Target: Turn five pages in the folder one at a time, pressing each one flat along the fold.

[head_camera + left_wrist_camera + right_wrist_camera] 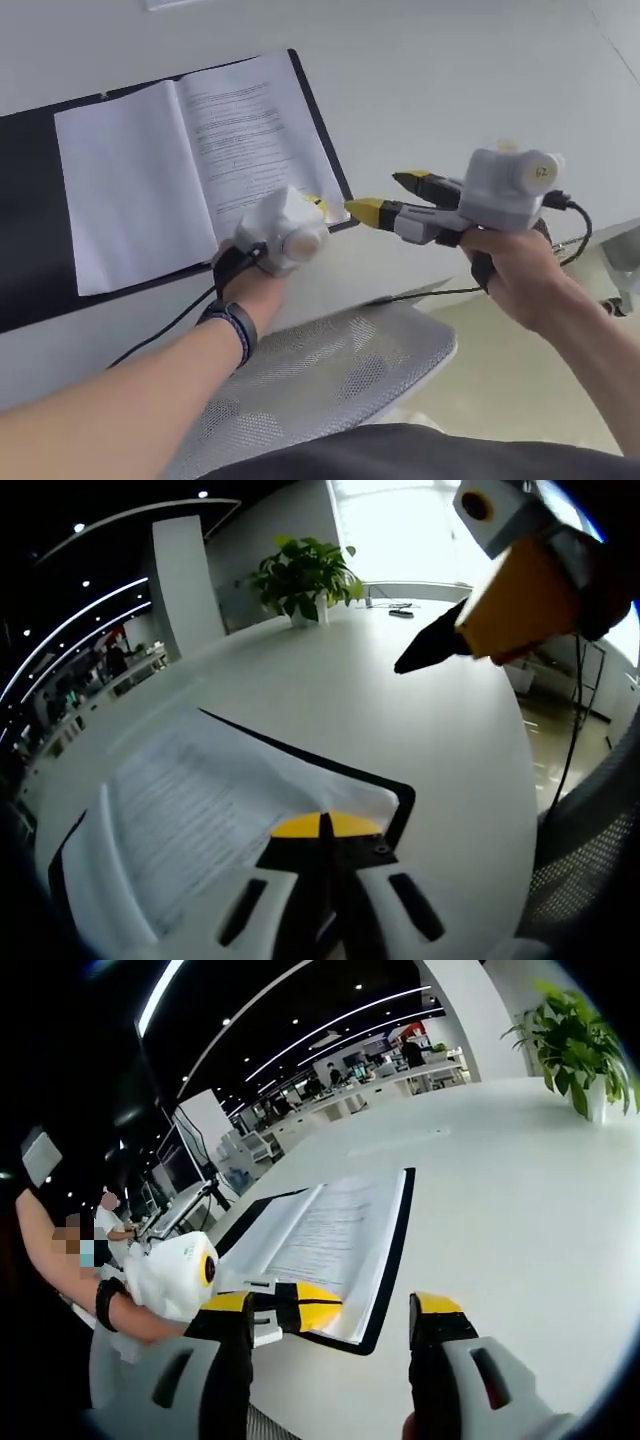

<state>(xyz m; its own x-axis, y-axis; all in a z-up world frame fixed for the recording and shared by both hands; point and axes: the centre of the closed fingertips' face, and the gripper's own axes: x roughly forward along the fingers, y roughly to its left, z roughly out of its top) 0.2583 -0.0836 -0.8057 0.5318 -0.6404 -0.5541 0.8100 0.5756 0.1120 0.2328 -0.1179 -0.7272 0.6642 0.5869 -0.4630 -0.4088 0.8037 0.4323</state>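
Observation:
An open folder (pixel 25 200) with a black cover lies on the white table (pixel 450 80), with white printed pages (pixel 250 130) spread to both sides. My left gripper (pixel 318 205) is at the near right corner of the right-hand page. In its own view it (pixel 322 825) is shut on that corner, and the sheet (pixel 200 800) bulges a little. My right gripper (pixel 388 194) hangs open in the air just right of the folder, above the table's near edge. Its yellow-tipped jaws (pixel 332 1305) hold nothing and point toward the left gripper (pixel 310 1307).
A grey mesh chair back (pixel 330 370) sits below my arms at the table's near edge. Cables trail from both grippers. A potted plant (pixel 305 575) stands far across the table. Desks and a person (pixel 105 1215) are in the background.

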